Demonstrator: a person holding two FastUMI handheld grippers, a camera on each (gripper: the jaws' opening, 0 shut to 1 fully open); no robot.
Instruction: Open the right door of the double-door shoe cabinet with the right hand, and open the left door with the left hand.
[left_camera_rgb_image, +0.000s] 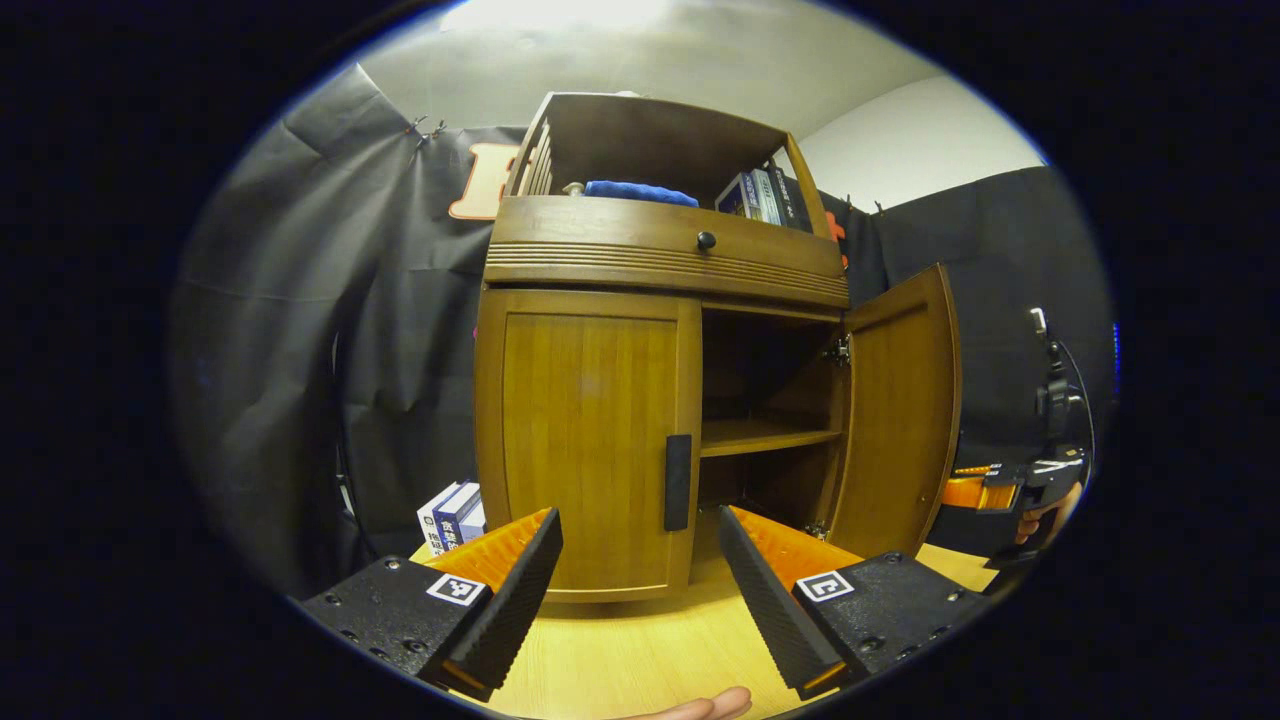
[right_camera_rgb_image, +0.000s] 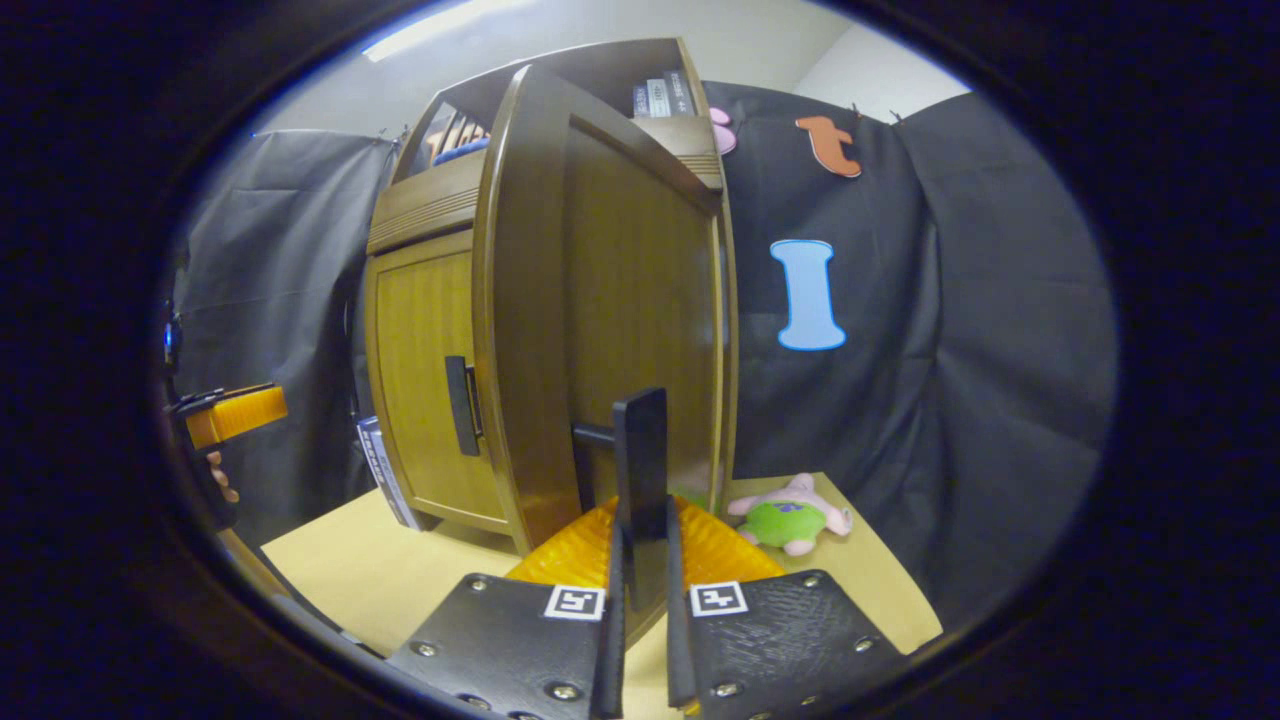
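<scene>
A brown wooden shoe cabinet (left_camera_rgb_image: 660, 265) stands on a light wood table. Its right door (left_camera_rgb_image: 900, 410) is swung open, baring an inner shelf (left_camera_rgb_image: 765, 435). The left door (left_camera_rgb_image: 590, 440) is closed, with a black vertical handle (left_camera_rgb_image: 678, 482) at its right edge. My left gripper (left_camera_rgb_image: 640, 580) is open, a short way in front of that handle, touching nothing. In the right gripper view the open right door (right_camera_rgb_image: 610, 300) fills the middle, and my right gripper (right_camera_rgb_image: 640, 560) is shut on its black handle (right_camera_rgb_image: 641, 450). The right gripper (left_camera_rgb_image: 1005, 490) also shows beside the open door.
Books (left_camera_rgb_image: 765, 195) and a blue cloth (left_camera_rgb_image: 640, 192) lie in the cabinet's top shelf above a drawer with a black knob (left_camera_rgb_image: 706, 240). Boxes (left_camera_rgb_image: 450, 515) stand left of the cabinet. A pink and green plush toy (right_camera_rgb_image: 790, 515) lies on the table behind the open door.
</scene>
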